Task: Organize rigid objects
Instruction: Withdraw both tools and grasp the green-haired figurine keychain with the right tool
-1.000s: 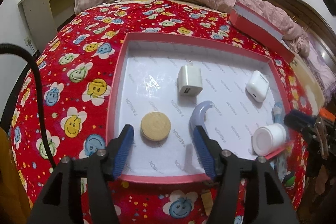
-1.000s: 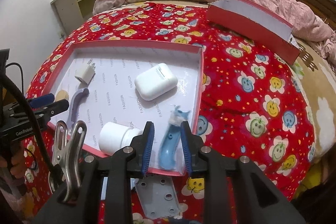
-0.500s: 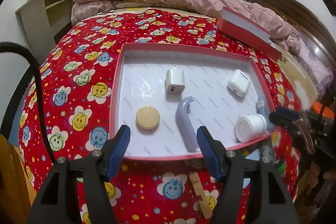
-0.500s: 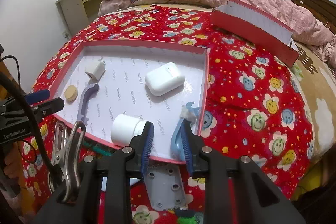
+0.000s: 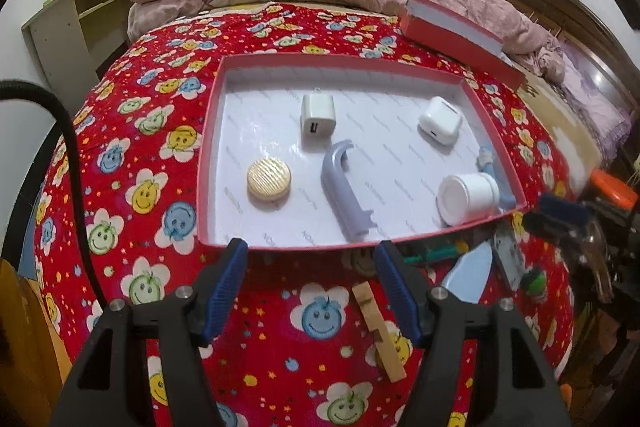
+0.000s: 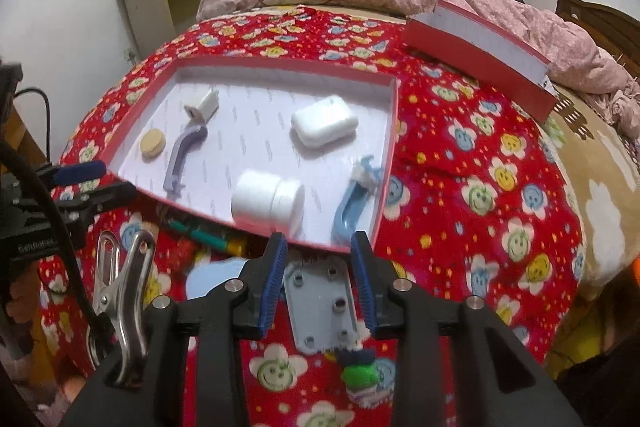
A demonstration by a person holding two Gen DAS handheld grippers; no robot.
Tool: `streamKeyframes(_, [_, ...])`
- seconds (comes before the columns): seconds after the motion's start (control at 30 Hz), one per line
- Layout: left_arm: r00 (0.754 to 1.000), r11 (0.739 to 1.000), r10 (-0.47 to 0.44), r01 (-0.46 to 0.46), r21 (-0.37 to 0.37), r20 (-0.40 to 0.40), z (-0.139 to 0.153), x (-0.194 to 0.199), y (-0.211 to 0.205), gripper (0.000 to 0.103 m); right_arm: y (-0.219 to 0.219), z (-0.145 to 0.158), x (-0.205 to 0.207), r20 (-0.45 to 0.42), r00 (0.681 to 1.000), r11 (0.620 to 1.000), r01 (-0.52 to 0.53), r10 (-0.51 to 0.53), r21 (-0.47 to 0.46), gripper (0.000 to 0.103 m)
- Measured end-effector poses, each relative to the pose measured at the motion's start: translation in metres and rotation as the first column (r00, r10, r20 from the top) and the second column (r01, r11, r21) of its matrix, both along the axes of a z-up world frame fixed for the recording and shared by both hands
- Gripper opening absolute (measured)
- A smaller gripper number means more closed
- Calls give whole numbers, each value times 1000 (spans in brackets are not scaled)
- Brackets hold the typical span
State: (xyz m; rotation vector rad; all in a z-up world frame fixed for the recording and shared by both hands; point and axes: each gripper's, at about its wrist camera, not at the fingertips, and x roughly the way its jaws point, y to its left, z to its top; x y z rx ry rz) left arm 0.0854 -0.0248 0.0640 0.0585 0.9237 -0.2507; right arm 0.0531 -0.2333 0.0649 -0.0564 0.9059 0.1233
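Note:
A red-rimmed tray (image 5: 208, 131) (image 6: 394, 131) lies on the bed. In it are a white charger (image 5: 317, 115), a round wooden disc (image 5: 269, 179), a grey-purple hook (image 5: 344, 195) (image 6: 182, 155), a white earbud case (image 5: 440, 115) (image 6: 324, 121), a white jar on its side (image 5: 466, 197) (image 6: 266, 199) and a blue hook (image 6: 354, 201) by the right wall. My left gripper (image 5: 312, 291) is open and empty, just in front of the tray's near rim. My right gripper (image 6: 318, 281) is open and empty above a grey plate (image 6: 322, 307).
On the red flowered cover in front of the tray lie a wooden clothespin (image 5: 378, 331), a light blue piece (image 5: 470, 277), a green-handled tool (image 6: 200, 233) and a small green toy (image 6: 360, 375). A red box lid (image 6: 480, 55) leans against the pink quilt behind.
Both grippers have pulled back out of the tray toward me. The right gripper has let go of the blue hook, which now lies in the tray, and has opened.

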Motion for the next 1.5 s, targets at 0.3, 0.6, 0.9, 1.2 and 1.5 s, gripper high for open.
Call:
streamKeyframes(0.3, [999, 999, -37, 37, 16, -20, -10, -13, -8, 70, -15, -28, -31, -76, 997, 998, 21, -26, -60, 34])
streamKeyframes(0.6, [997, 997, -61, 62, 36, -36, -16, -20, -16, 70, -25, -48, -46, -113, 993, 994, 35, -47, -104, 34])
streamKeyframes(0.9, [996, 996, -71, 73, 41, -53, -20, -23, -21, 70, -30, -57, -51, -130, 990, 997, 36, -45, -67, 34])
streamKeyframes(1.2, [993, 994, -95, 98, 52, -72, -27, -29, -27, 70, -29, -62, -54, -121, 991, 998, 43, -49, -52, 34])
streamKeyframes(1.5, [988, 984, -122, 133, 115, -98, -40, -40, -30, 70, -14, -56, -58, -123, 992, 999, -6, 12, 46, 25])
